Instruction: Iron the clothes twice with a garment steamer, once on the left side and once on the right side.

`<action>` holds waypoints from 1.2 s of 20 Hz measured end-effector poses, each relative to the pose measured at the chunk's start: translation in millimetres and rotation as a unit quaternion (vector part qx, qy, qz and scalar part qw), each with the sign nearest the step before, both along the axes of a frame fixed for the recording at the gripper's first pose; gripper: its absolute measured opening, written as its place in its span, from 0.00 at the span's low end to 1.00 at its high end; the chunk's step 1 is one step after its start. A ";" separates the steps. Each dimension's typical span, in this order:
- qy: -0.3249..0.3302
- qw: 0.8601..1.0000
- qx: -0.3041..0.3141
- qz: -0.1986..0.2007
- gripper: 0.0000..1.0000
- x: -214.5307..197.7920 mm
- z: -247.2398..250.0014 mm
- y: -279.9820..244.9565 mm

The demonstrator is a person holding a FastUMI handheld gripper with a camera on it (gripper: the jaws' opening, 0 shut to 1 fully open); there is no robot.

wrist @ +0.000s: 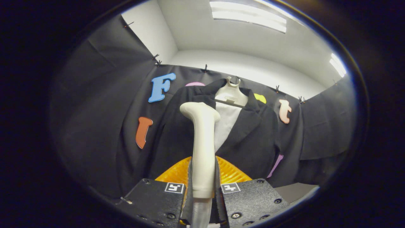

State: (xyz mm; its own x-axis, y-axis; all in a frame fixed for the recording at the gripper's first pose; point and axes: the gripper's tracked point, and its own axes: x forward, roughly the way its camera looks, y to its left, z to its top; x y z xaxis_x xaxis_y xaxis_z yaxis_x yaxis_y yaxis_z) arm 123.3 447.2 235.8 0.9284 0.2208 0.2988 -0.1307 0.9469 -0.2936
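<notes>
While my tongs stand clamped on the garment steamer, I list what lies ahead of them.

Item one: garment steamer, pale cream, held upright by its handle between my two fingers, both pressing against its sides. Its bent head points away from me toward the clothes, sitting in front of the jacket's lapel on the side of the hanger. A clear ribbed hose leaves the bottom of the handle between the fingers.

Item two: black jacket, hung on the booth's back wall straight beyond the steamer. Front open, lapels spread, with a strip of white lining or shirt showing down the middle. Whether the steamer head touches the cloth I cannot tell.

Item three: hanger, pale, broad-shouldered, carrying the jacket at the collar.

Item four: orange ribbed piece, rounded, just beyond my fingers and behind the steamer handle; what it is I cannot tell.

Item five: black cloth wall, pinned with small clips along its top edge, draped behind and to both sides of the jacket.

Item six: white ceiling with a bright light panel above the wall.
</notes>
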 end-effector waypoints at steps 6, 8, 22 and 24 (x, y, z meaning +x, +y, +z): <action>0.031 0.999 -0.001 -0.006 0.30 -14.4 -37.2 -8.9; 0.040 0.999 -0.002 -0.003 0.29 -20.2 -50.6 -10.4; 0.114 0.992 -0.051 -0.014 0.29 -48.4 -161.4 -18.0; 0.131 0.990 -0.058 -0.017 0.29 -47.8 -176.3 -19.6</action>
